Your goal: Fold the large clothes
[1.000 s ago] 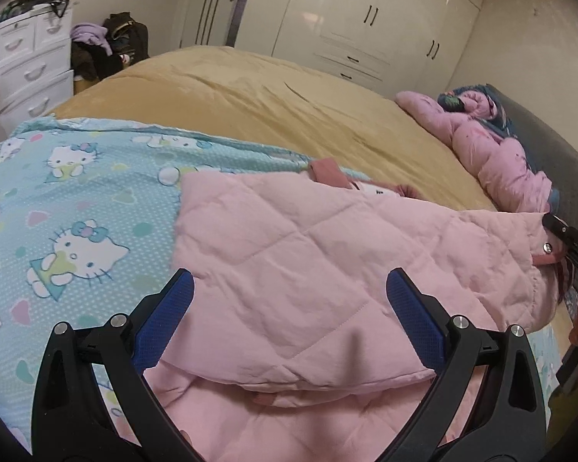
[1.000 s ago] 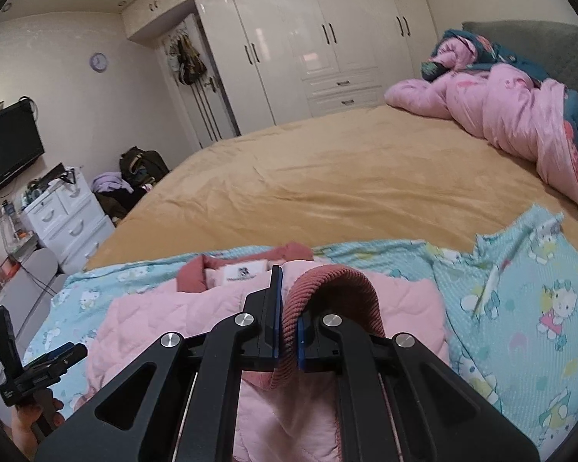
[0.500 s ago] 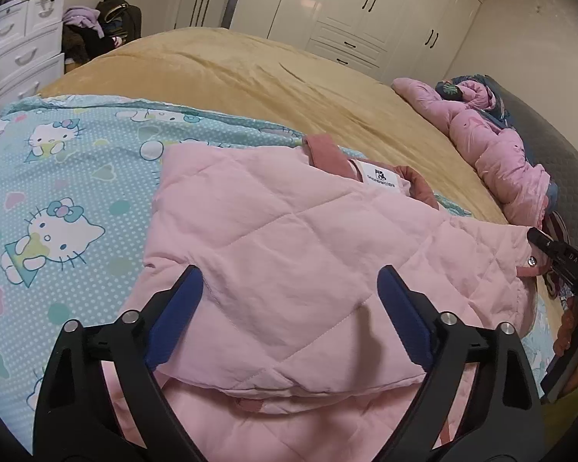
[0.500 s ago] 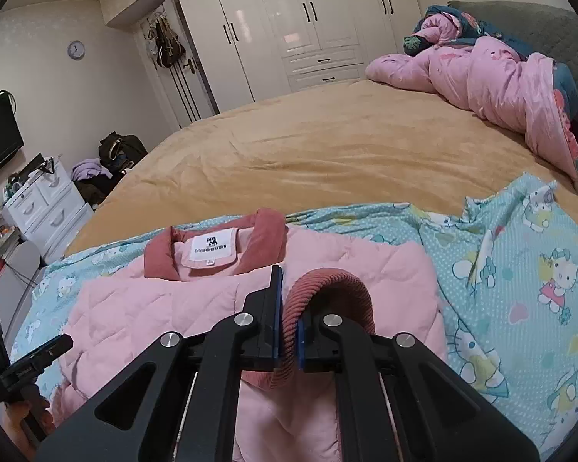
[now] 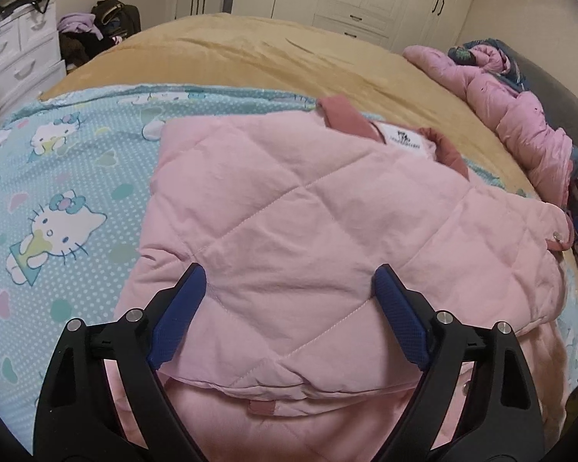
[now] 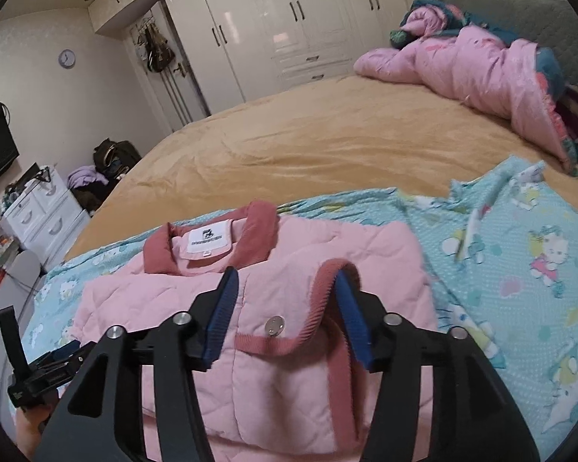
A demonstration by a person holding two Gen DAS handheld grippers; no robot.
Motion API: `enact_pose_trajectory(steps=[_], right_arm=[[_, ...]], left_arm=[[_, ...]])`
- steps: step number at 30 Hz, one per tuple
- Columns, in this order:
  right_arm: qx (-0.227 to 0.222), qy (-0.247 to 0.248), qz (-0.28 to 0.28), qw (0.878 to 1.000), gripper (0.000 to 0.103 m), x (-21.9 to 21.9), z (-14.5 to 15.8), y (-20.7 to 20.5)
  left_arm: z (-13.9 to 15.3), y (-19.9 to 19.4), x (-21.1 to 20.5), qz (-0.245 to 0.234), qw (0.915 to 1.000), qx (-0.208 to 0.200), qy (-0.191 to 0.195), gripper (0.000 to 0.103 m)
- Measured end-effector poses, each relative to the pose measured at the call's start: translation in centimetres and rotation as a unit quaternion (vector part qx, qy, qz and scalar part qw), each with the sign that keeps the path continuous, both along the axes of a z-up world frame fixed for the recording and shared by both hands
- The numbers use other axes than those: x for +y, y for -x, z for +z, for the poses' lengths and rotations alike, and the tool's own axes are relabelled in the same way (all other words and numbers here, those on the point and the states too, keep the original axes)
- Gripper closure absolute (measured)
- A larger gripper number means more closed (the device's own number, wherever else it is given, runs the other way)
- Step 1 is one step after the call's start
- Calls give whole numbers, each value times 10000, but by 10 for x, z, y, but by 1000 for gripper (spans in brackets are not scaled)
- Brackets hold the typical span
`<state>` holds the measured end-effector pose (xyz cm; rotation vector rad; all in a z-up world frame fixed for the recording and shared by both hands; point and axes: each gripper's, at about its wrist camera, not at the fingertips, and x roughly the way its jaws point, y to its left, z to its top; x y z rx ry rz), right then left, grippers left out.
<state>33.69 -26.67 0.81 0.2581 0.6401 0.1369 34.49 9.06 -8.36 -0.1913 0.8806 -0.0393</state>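
A wide bed (image 6: 327, 131) under a mustard-yellow cover fills both views, with white wardrobes (image 6: 289, 27) along the far wall beyond it. Over the near edge of the bed lies a light-blue cartoon-cat sheet (image 5: 69, 200), its far right corner rumpled in the right wrist view. At the bed's far right corner, against a grey headboard (image 6: 520, 11), a pink duvet (image 6: 474, 73) is bunched in a heap.

On the blue sheet near the bed's front edge lies the pink quilted jacket (image 5: 308, 231), folded in on itself — its dusty-rose collar (image 6: 250, 231) and white neck label (image 6: 208, 240) point toward the far side of the bed. A sleeve is laid across the front, ending in a ribbed rose cuff (image 6: 327, 288) with a silver snap button (image 6: 274, 323) just beside it.

The left gripper (image 5: 289, 288) hangs over the jacket's near folded edge with its blue-padded fingers (image 5: 181, 308) spread wide; quilted fabric shows between them, and the pads do not press on it. The right gripper (image 6: 287, 292) has just been opening its jaws: they now stand apart with the sleeve end between them, the cuff arching up against the right pad while the left pad is clear of the cloth, so nothing is clamped.

Off the bed's left side stand a white chest of drawers (image 6: 42, 215) and a dark bag (image 6: 113, 158); a small wall clock (image 6: 66, 58) hangs above.
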Motion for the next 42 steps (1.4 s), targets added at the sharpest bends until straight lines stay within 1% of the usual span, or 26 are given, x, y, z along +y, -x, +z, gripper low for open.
enact_pose_trajectory(steps=[3,6,7,10,15,19,20,22,24,28,30,38,42], right_arm=[[-203,211,178,9994,32,14,8,9],[-249,397,629,9969,28,39,13,12],[-229,437,817,9954,24,50,14,12],[-81,614,1243,9903,22,82,11,8],[382,1083,1781,9773,21,131,-8,-5],[795,1496,1866,9677,21,153,-32,-15],[993,1658,1833,9639,21,156,-42,-20],[1309,1830,1829,9570,19,158,-60,-26],[1477,1778,1847,9552,16,157,-76,-31],[1460,1441,1772,9626,14,149,-92,-34],[1407,1434,1740,9641,14,150,-92,-31],[1290,1125,1576,9726,13,141,-73,-17],[1194,832,1557,9770,7,130,-60,-3]], left_arm=[[-9,-3,2,-9,9999,125,42,20],[-14,-4,3,-38,9997,223,55,20],[-15,-4,3,-37,9997,218,74,20],[-18,-3,5,-47,9997,213,108,20],[-19,-3,5,-52,9997,209,132,20],[-19,-3,6,-57,9997,205,152,20],[-19,-3,6,-57,9997,206,151,20],[-19,-3,6,-57,9997,210,150,20],[-19,-3,5,-67,9997,216,132,20],[-19,-4,2,-91,9997,232,60,20],[-19,-5,2,-94,9997,238,39,20],[-12,-4,2,-69,9997,239,90,21],[-5,-2,5,-58,9994,271,213,20]])
